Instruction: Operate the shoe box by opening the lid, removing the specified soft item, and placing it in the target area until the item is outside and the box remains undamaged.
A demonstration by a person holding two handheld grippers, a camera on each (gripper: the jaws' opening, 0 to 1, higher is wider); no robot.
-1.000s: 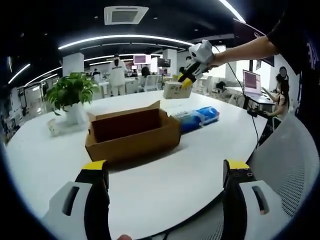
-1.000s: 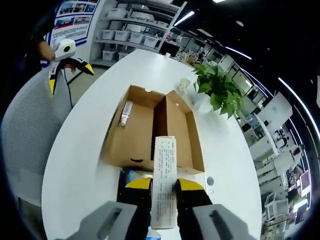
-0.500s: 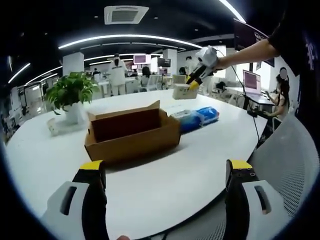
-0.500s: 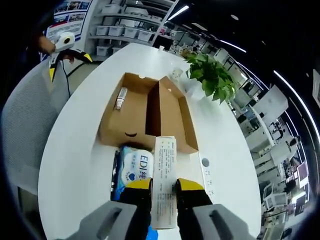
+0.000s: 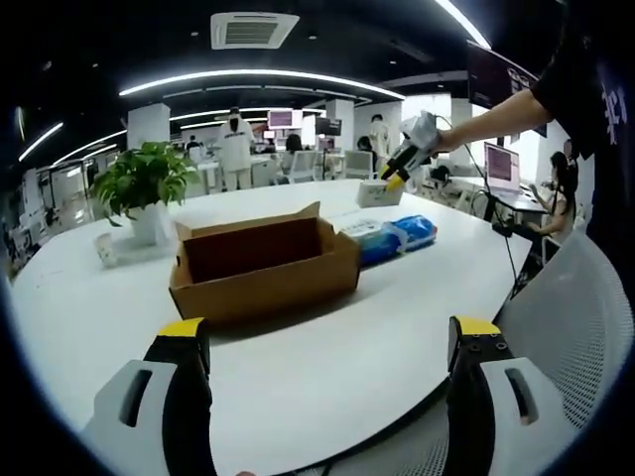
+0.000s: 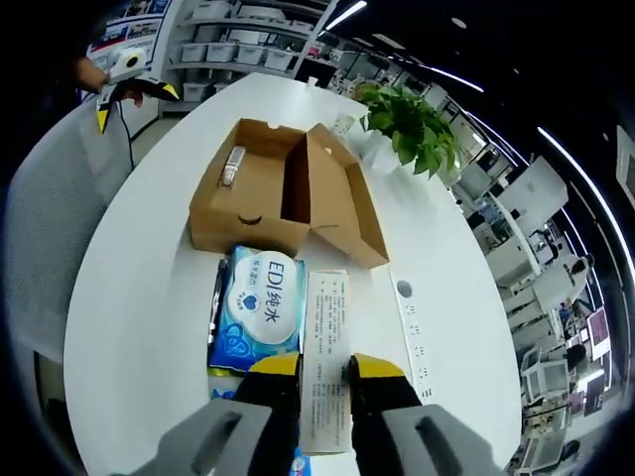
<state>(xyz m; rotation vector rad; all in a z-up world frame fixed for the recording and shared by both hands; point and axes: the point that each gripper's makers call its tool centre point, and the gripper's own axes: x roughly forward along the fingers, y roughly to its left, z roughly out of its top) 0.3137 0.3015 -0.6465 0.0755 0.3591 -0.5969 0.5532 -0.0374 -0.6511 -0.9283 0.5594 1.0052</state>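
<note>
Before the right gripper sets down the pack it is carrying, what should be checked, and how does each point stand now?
1. Grip: right gripper is shut on the slim white pack, pack straight between the jaws: ok.
2. Item out of the box: pack is held above the table, past the blue tissue pack, clear of the shoe box: ok.
3. Box condition: lid open, walls look uncreased in both views: ok.
4. Landing spot: bare white table beside the tissue pack; the marked target area itself: cannot tell.
5. Left gripper: open, held back from the box: ok.
6. Box contents: a small tube lies inside; whether it matters: cannot tell.
</note>
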